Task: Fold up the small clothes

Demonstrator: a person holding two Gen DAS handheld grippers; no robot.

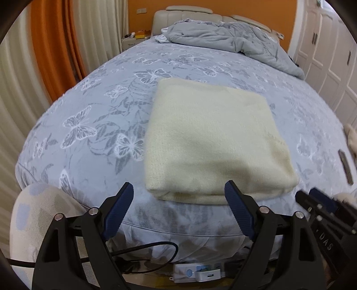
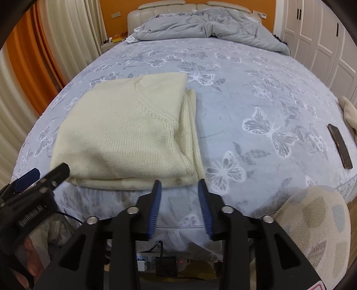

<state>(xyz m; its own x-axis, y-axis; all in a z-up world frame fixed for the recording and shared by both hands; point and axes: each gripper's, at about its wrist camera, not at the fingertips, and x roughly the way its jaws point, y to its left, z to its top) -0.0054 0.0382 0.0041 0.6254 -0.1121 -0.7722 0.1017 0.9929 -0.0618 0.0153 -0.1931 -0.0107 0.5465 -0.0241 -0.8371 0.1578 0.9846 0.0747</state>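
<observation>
- A cream knitted sweater (image 1: 212,142) lay folded into a thick rectangle near the foot edge of the bed (image 1: 93,107), on a grey sheet printed with butterflies.
- In the right wrist view the sweater (image 2: 125,131) showed its stacked folded layers along its right side, with a ribbed seam running across the top layer.
- The left gripper (image 1: 179,189) hovered just off the near edge of the sweater, its blue-padded jaws spread wide apart and holding nothing.
- The right gripper (image 2: 179,186) sat at the sweater's near right corner, its jaws also apart but with a narrower gap, gripping nothing.
- Each gripper appeared at the edge of the other's view: the right one low on the right of the left view, the left one low on the left of the right view.
- A dark phone (image 2: 340,149) lay on the sheet well to the right of the sweater.
- A crumpled grey quilt (image 1: 234,42) was heaped at the head of the bed, in front of a beige headboard (image 1: 189,13).
- Orange and cream curtains (image 1: 51,44) hung on the left.
- A white power strip (image 1: 198,272) with cables sat on the floor under the bed's foot.
</observation>
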